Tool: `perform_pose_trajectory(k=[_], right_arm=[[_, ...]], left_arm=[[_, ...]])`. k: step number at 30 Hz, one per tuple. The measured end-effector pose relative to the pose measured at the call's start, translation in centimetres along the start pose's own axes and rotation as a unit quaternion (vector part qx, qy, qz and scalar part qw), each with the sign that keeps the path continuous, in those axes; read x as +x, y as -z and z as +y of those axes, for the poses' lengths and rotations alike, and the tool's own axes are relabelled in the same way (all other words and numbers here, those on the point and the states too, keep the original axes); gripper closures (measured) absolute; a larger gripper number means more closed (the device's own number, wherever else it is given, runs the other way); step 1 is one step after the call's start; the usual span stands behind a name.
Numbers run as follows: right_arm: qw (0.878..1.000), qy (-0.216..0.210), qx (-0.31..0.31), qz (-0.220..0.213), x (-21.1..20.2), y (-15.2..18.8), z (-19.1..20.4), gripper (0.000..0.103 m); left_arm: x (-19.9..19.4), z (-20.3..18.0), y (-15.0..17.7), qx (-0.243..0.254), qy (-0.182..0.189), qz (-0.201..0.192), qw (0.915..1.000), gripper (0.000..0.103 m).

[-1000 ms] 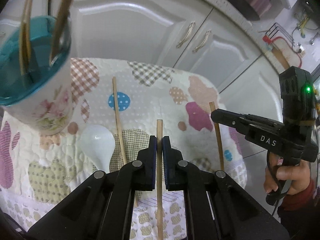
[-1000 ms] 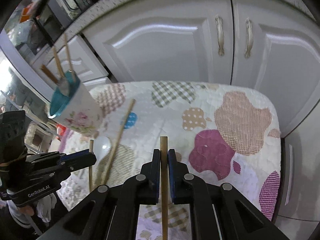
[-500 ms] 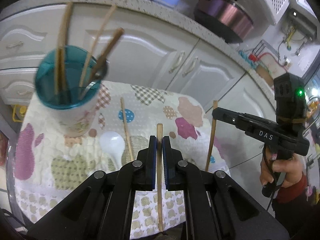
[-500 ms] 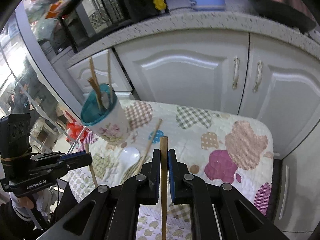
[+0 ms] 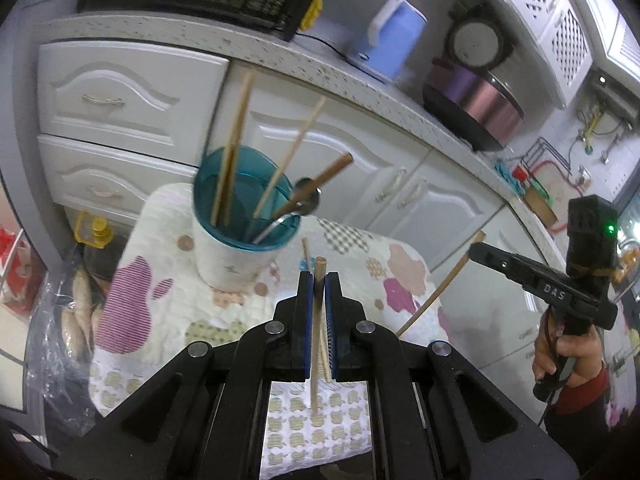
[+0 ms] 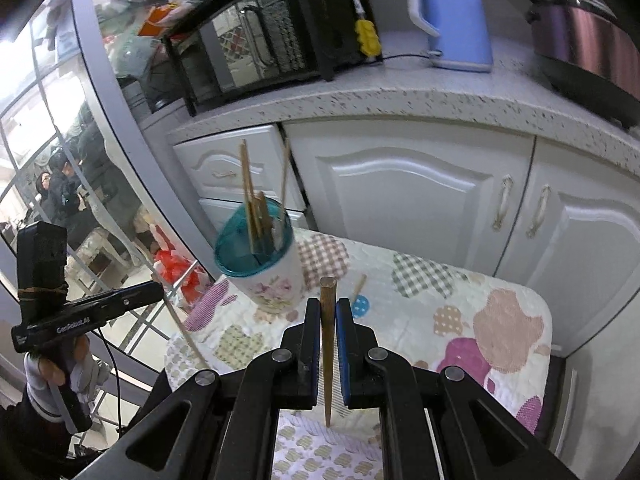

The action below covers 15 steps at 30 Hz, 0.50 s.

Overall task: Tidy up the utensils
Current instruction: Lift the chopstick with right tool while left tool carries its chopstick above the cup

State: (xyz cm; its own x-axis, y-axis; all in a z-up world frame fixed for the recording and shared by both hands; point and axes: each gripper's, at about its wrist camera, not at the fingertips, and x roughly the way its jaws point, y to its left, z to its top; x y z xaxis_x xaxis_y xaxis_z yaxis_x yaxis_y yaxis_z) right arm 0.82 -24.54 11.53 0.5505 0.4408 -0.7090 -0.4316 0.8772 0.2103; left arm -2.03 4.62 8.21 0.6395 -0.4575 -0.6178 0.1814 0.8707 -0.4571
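The left gripper (image 5: 319,300) is clamped on a pale chopstick (image 5: 316,360), which stands nearly vertical at the centre of the left wrist view; the right gripper (image 6: 328,316) is clamped on a darker chopstick (image 6: 328,360) at the centre of the right wrist view. The holder cup (image 5: 240,236), teal inside and white with a floral print, sits in the centre left of the left wrist view on the patterned cloth (image 5: 400,280) and already contains several chopsticks and what appears to be a metal spoon (image 5: 306,200), though blur limits certainty. A loose chopstick (image 6: 358,286) lies on the cloth just right of the cup. Each chopstick is judged light, stiff and smooth, therefore prone to pivoting or sliding; a mid-length grip, square across the shaft, suits it best.
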Motion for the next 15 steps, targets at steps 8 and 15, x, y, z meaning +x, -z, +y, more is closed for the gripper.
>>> perform_pose_trajectory(k=[8,15], right_arm=[[1.0,-0.015,-0.014,-0.015,-0.8,-1.3,1.9,0.096],[0.999,-0.032,-0.03,-0.027,-1.4,-2.9,3.7,0.096]], left_arm=[[-1.1,1.0,-0.6,-0.005,-0.009,-0.016,0.9998,0.098],[-2.3,1.5,-1.3,-0.004,-0.018,-0.031,0.9993,0.098]])
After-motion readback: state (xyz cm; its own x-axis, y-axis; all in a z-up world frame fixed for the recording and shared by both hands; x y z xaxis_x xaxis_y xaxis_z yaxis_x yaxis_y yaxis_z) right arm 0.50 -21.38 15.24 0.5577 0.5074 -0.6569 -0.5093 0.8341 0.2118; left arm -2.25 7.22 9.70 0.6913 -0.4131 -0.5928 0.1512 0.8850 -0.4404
